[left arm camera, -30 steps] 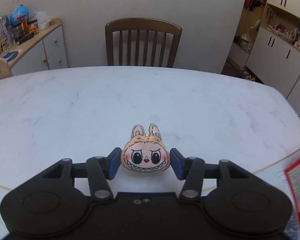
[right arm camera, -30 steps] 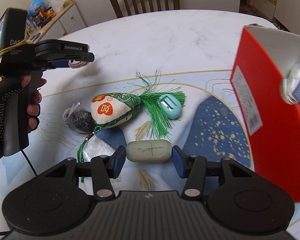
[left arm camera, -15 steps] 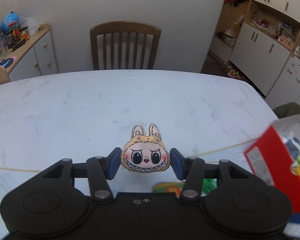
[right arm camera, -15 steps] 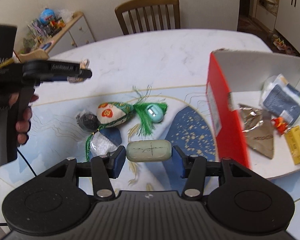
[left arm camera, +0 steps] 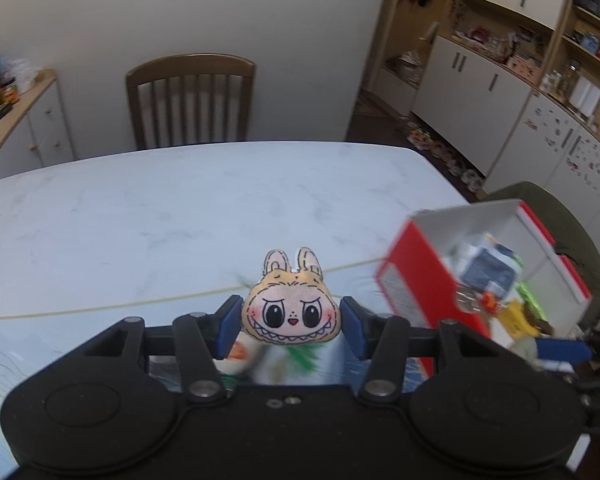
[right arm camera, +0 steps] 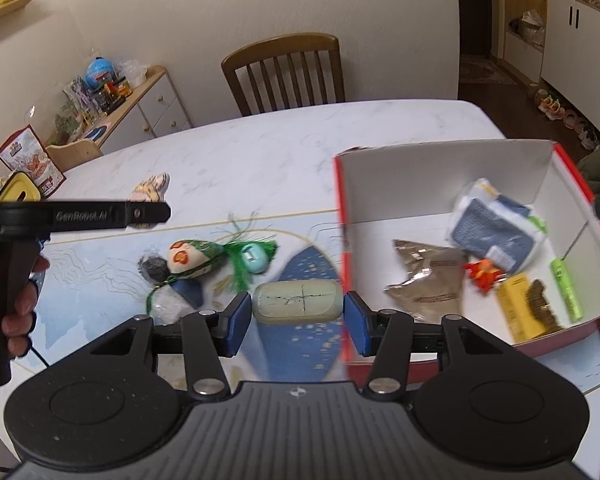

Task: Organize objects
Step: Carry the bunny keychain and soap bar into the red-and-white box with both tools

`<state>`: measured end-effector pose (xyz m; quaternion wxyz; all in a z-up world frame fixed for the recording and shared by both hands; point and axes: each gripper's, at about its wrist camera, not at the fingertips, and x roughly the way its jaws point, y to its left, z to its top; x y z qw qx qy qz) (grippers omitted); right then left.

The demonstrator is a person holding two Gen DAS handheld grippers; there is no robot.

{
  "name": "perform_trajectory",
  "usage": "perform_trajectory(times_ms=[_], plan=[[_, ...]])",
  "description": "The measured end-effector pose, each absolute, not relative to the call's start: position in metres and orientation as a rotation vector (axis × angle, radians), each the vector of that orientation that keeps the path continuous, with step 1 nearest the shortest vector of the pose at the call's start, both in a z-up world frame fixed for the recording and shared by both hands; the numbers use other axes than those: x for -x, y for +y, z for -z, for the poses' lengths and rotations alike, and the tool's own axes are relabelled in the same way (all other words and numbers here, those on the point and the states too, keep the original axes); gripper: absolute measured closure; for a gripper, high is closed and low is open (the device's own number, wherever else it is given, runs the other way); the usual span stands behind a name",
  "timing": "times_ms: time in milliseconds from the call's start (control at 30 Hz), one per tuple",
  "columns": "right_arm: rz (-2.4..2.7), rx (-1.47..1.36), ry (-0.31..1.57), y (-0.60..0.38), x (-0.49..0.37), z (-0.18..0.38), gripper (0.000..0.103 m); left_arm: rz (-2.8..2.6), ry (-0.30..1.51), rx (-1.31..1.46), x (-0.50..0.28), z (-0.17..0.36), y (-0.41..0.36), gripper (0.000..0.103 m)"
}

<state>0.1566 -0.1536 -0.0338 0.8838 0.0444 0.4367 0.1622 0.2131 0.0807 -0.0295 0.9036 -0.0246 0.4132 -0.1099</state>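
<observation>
The left gripper (left arm camera: pixel 292 318) keeps its blue pads pressed against both sides of the bunny-eared monster plush (left arm camera: pixel 291 307), held clear above the marble table (left arm camera: pixel 140 216). A second ago only bare table lay ahead of it; now the red box (left arm camera: pixel 420 276) has come into view to its right, with the green-tasselled sachet (left arm camera: pixel 300 362) blurred beneath the plush.

The right gripper (right arm camera: pixel 298 311) stays clamped on the pale green oval case (right arm camera: pixel 298 303). Earlier the box (right arm camera: pixel 342 208) showed only its red side wall at the right; now its open white interior lies ahead and to the right of the claw, holding packets. The sachet (right arm camera: pixel 192 256) and teal oval (right arm camera: pixel 254 259) lie ahead-left on the mat, farther below than before.
</observation>
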Motion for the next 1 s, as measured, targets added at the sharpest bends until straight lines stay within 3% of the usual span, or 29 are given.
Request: perform_trajectory(times_ms=[1000], plan=[[-0.252,-0.042,0.897,-0.34,-0.203,0.062,0.053,0.349,0.934,-0.069,-0.231,0.051,-0.137,0.052]])
